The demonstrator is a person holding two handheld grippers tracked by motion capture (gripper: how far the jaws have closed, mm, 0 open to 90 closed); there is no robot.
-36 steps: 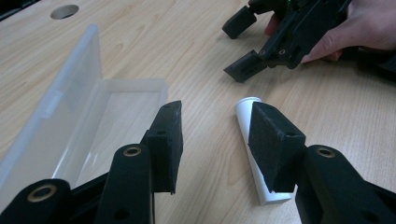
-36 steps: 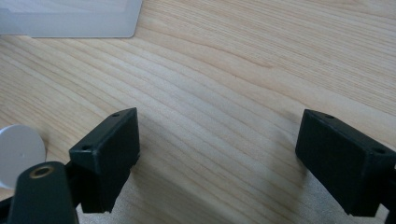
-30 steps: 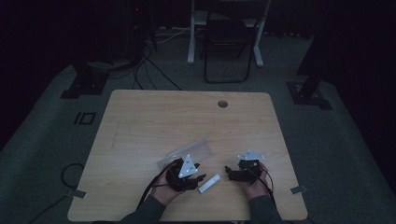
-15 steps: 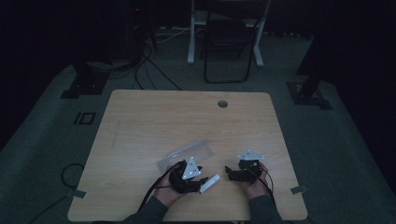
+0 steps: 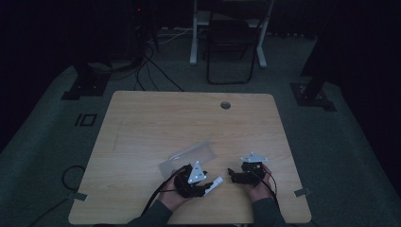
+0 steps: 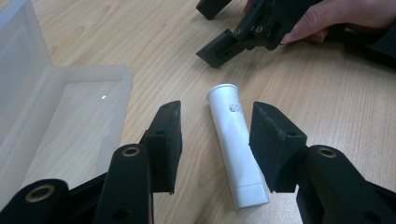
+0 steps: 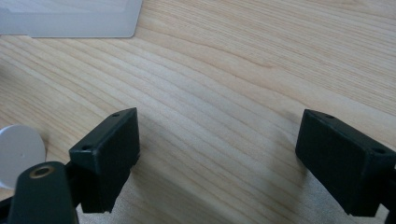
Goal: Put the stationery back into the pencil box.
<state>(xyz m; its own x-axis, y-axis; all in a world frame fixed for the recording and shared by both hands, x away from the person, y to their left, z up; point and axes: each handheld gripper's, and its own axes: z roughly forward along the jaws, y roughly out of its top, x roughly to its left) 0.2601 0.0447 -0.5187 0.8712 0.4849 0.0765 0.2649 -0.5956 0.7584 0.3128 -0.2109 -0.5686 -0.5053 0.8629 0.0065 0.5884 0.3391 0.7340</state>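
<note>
A white tube (image 6: pixel 236 149) lies flat on the wooden table (image 5: pixel 156 118), its round cap end pointing away from me. My left gripper (image 6: pixel 217 126) is open, one jaw on each side of the tube with gaps on both sides. In the high view that left gripper (image 5: pixel 203 187) is near the table's front edge, with the tube (image 5: pixel 215 183) jutting out to its right. My right gripper (image 5: pixel 232 172) stands open just right of the tube. Its jaws are spread wide over bare wood (image 7: pixel 224 140), and the tube's cap (image 7: pixel 16 154) shows at the lower left.
A translucent plastic case (image 5: pixel 189 156) lies open just behind the left gripper; its tray (image 6: pixel 70 116) is left of the jaws. The right gripper (image 6: pixel 243 32) and a hand (image 6: pixel 327 18) sit just past the tube. A cable hole (image 5: pixel 225 105) lies far back.
My left gripper has edged slightly right and forward, toward the tube. The right gripper and the case have stayed put.
</note>
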